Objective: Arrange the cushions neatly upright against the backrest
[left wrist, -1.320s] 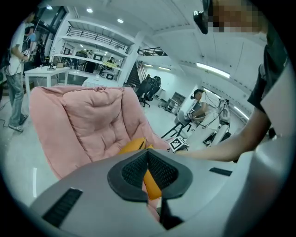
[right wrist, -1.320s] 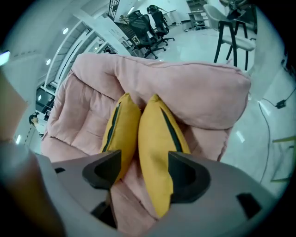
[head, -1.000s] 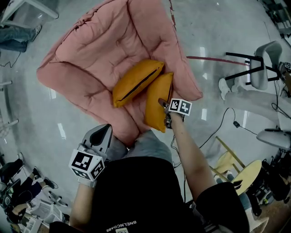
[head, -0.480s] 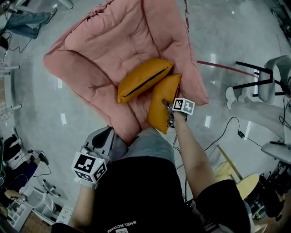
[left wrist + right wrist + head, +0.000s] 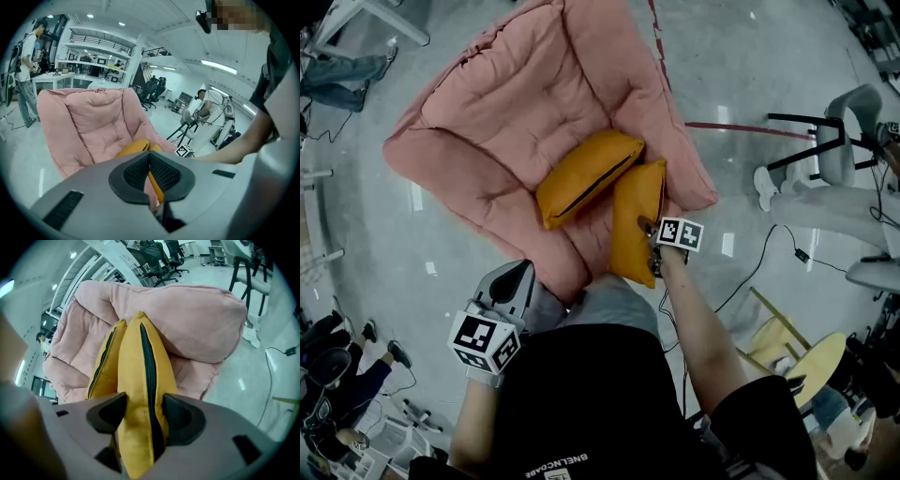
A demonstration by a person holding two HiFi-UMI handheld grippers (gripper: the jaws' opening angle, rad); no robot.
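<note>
Two orange cushions lie on the seat of a pink padded lounge chair (image 5: 506, 112). The near cushion (image 5: 636, 220) stands on its edge, zip upward, beside the far cushion (image 5: 586, 173), which lies slanted. My right gripper (image 5: 651, 248) has just been closing, and its pads now press on both sides of the near cushion (image 5: 140, 357) at its near end. The far cushion (image 5: 105, 362) touches it on the left. My left gripper (image 5: 514, 277) hangs shut and holding nothing, short of the chair's front edge. The left gripper view shows its tips (image 5: 150, 154) together.
A black-framed chair (image 5: 825, 141) stands on the glossy floor to the right, past a red floor line (image 5: 741, 127). A yellow wooden stool (image 5: 811, 361) and a cable (image 5: 759, 253) are at lower right. A person (image 5: 26, 70) stands far behind the chair.
The right gripper's jaws have narrowed onto the near cushion's edge, and that cushion now stands a little straighter. The left gripper has stayed where it was.
</note>
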